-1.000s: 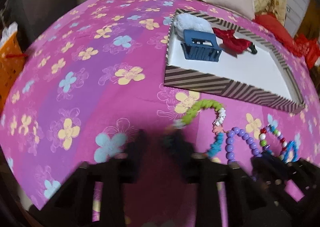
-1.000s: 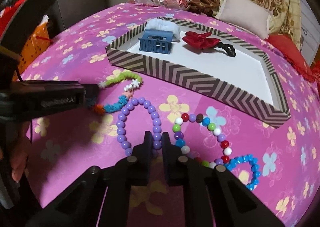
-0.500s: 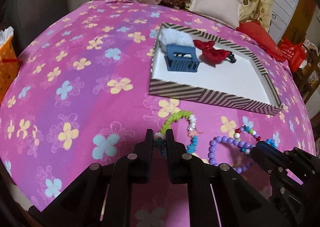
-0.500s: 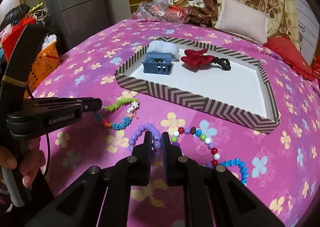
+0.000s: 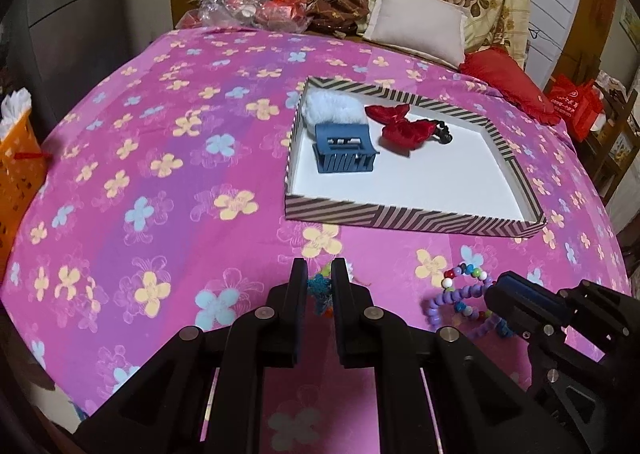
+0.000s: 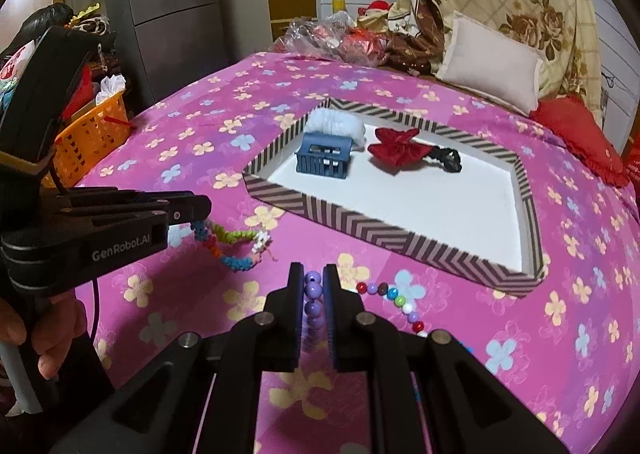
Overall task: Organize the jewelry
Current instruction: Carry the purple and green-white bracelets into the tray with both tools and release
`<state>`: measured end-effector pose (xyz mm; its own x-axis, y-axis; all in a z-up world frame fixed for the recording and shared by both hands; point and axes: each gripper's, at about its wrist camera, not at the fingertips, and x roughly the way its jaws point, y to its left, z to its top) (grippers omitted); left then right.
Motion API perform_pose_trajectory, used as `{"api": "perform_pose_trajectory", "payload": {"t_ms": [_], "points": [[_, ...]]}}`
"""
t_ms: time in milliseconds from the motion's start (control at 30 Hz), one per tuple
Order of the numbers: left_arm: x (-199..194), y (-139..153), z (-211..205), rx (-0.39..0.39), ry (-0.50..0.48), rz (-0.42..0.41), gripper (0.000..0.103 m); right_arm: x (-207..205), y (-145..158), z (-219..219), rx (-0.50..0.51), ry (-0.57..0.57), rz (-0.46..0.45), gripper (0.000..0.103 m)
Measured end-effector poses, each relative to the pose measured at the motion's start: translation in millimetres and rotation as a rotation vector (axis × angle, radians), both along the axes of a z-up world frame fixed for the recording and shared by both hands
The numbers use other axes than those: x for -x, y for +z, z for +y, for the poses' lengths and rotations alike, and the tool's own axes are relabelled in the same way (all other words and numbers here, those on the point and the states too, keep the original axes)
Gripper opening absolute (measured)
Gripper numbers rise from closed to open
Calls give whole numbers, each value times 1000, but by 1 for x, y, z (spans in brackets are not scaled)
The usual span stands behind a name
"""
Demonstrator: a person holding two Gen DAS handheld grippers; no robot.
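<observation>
While left gripper (image 5: 320, 286) jaws pinch pipe-cleaner bracelet (image 6: 236, 244), dangling seen only rightward, right gripper (image 6: 312, 288) jaws clamp purple beads (image 6: 312, 296).

Bed with pink floral sheet (image 5: 168, 157) bearing a striped tray (image 5: 400, 215), a multicolour bead string (image 6: 400, 302) near the tray's front wall, and a pale pillow (image 5: 416, 29) at the head.
</observation>
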<state>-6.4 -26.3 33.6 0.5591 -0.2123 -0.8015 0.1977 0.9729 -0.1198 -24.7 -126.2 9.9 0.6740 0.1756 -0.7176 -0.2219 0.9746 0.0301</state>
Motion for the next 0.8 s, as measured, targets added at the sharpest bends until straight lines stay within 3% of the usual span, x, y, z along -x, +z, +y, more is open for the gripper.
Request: {"api": "perform_pose_trajectory", "payload": {"t_ms": [433, 800], "points": [[-13, 33, -17, -16, -26, -53, 10, -16, 36, -25, 17, -34, -54, 9], [-66, 64, -30, 42, -2, -67, 10, -58, 59, -61, -10, -93, -59, 10]]}}
